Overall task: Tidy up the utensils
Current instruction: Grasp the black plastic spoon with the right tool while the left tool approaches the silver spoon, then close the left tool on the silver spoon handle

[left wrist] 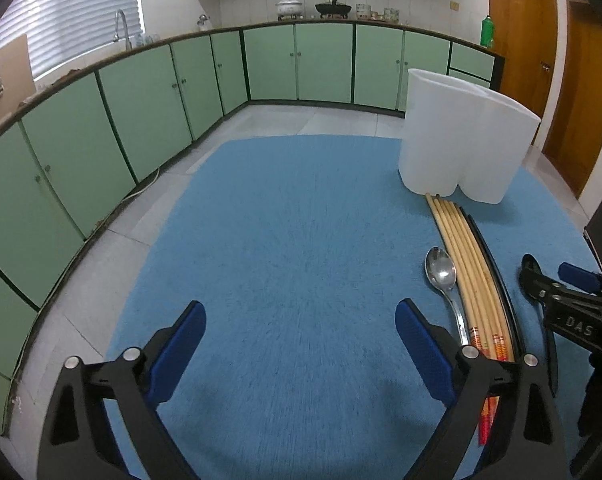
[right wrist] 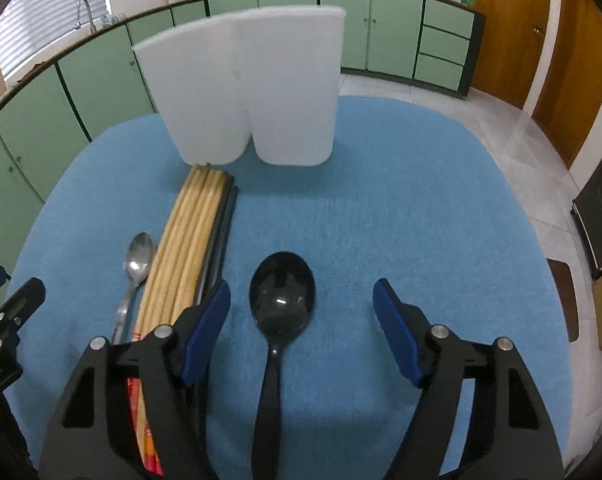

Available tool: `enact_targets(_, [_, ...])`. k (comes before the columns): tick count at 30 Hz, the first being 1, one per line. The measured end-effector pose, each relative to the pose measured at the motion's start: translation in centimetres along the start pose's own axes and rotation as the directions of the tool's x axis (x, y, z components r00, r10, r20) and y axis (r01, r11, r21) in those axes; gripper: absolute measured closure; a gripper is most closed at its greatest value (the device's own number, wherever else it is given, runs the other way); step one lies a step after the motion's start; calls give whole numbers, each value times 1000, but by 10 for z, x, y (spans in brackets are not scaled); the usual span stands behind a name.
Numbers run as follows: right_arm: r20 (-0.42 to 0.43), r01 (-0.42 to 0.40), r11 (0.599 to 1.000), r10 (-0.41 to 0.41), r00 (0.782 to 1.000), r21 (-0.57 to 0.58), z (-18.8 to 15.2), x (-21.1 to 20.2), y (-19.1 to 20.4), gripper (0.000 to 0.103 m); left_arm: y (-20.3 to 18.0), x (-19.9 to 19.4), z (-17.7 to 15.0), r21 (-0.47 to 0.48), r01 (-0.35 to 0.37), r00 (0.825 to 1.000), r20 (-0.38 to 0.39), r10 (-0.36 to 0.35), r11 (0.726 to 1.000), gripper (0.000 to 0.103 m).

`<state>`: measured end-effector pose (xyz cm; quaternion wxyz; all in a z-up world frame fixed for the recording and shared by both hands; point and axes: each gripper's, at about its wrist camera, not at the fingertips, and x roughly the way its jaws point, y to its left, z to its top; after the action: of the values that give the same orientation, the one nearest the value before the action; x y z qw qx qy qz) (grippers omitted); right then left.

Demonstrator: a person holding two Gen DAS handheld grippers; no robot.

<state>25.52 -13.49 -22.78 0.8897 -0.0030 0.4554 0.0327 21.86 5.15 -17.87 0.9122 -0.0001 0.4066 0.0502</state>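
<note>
Left gripper: jaws spread wide, nothing between them, over bare blue mat toward its near edge. All utensils lie to its right.

Metal spoon: flat on mat, bowl facing up and pointing to the far edge, handle running back beside the left gripper's right finger. Touching or just beside the wooden chopsticks on its right; cannot tell which.

Wooden chopsticks: bundle laid side by side, tips toward the white holder, orange-printed ends at the near edge. Black chopsticks lie along the bundle's right side.

White holder: upright near the far edge of the mat, two lobes joined, just beyond the chopstick tips.

Right gripper: jaws spread wide, gripping nothing. Black spoon lies on the mat between the two fingers, bowl forward, handle running back under the gripper. Left finger sits over the near part of the black chopsticks.
</note>
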Motion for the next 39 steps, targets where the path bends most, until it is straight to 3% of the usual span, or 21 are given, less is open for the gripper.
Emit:
enact_targets(4, [-14, 1, 1000, -1, 1000, 11, -3, 4, 1, 46, -5, 6, 3, 7, 32, 999, -16, -32, 999, 10])
enact_targets(8, [-4, -4, 1000, 4, 1000, -1, -2, 2, 4, 69, -18, 13, 7, 33, 62, 998, -31, -61, 998, 10])
enact_targets(14, [-7, -17, 1000, 16, 1000, -13, -6, -8, -8, 69, -40, 20, 9, 63, 122, 992, -51, -119, 991, 10])
enact_targets(24, [-8, -36, 999, 36, 999, 21, -2, -17, -24, 69, -69, 48, 9, 106, 104, 989, -112, -92, 989, 9])
enact_targets(39, [-1, -25, 999, 25, 1000, -22, -9, -10, -18, 68, -40, 52, 12, 68, 78, 991, -119, -69, 995, 9])
